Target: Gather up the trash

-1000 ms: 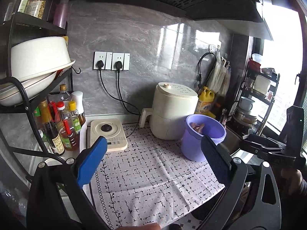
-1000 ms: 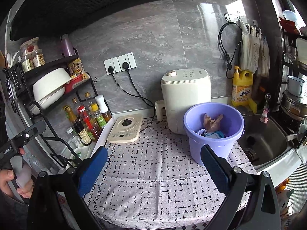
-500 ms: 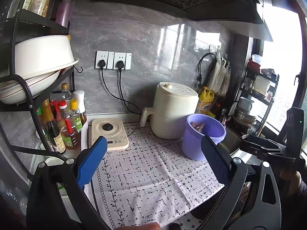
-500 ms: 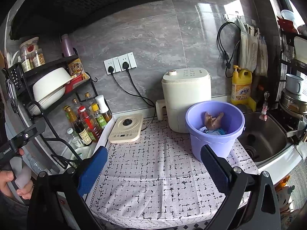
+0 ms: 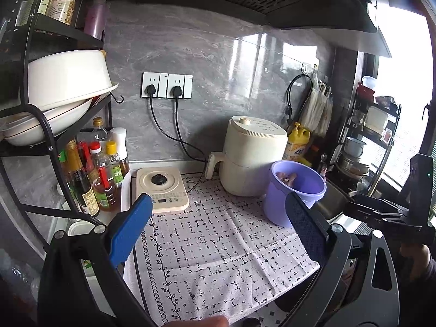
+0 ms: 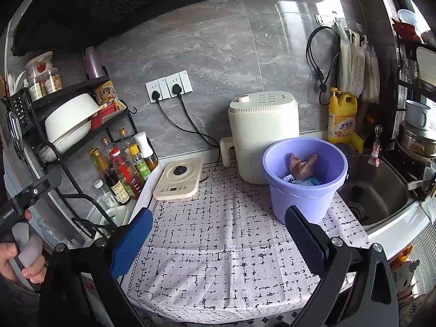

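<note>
**Both grippers held open over the bench, trash lying in the purple bucket**

The left gripper (image 5: 218,224) has its blue-padded fingers spread wide apart with nothing between them, poised above the near part of the bench. The right gripper (image 6: 218,235) is spread just as wide and holds nothing either. In the left wrist view the right gripper's black body shows at the far right edge, gripped by a hand (image 5: 417,259); in the right wrist view the left hand (image 6: 23,259) wraps a pale handle at the lower left.

Under both grippers lies a white tablecloth (image 6: 226,250) printed with a broken black grid, covering the bench (image 6: 392,234). Toward the right side of the cloth stands the purple bucket (image 6: 302,199), upright. Inside it rest a crumpled brown paper wad (image 6: 301,166) and, beside it, a blue-and-white wrapper (image 6: 305,182).

Just behind the bucket stands a cream air fryer (image 6: 263,133). To its left a cream induction cooker (image 6: 178,181) lies flat at the cloth's rear edge. Two black plugs sit in the wall sockets (image 6: 169,85) above. Left of the cooker, sauce bottles (image 6: 122,169) crowd beneath a black wire rack (image 6: 54,147) bearing white bowls. Right of the bucket is a steel sink (image 6: 378,190), with a yellow detergent bottle (image 6: 342,117) at the wall behind it.
</note>
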Motion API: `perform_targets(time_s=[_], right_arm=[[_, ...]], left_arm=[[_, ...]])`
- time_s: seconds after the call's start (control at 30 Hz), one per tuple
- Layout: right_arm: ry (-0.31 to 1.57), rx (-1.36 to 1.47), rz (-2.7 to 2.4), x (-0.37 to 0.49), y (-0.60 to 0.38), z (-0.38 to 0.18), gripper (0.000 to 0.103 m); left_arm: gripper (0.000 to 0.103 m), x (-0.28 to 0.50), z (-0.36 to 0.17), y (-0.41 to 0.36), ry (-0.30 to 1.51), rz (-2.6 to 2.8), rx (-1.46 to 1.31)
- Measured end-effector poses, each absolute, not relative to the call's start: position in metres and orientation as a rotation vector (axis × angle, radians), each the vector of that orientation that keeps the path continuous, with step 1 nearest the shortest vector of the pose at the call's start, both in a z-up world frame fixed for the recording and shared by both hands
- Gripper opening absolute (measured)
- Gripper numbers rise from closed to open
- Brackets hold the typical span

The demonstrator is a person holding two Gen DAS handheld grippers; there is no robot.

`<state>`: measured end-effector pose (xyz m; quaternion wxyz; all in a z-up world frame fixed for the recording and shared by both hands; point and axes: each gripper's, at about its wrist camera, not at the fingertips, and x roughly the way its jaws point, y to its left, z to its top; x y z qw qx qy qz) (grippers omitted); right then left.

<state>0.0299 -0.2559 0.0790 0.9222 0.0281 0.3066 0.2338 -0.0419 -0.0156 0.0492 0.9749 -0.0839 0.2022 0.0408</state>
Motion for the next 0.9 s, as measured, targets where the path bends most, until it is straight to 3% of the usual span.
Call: perform_targets(time_s=[0.9], right_arm=[[0.643,0.045,0.456,0.027,-0.266,0.075,0.095]], left_arm=[[0.097,-0.033,0.045,-0.030,0.412,0.066,-0.163]])
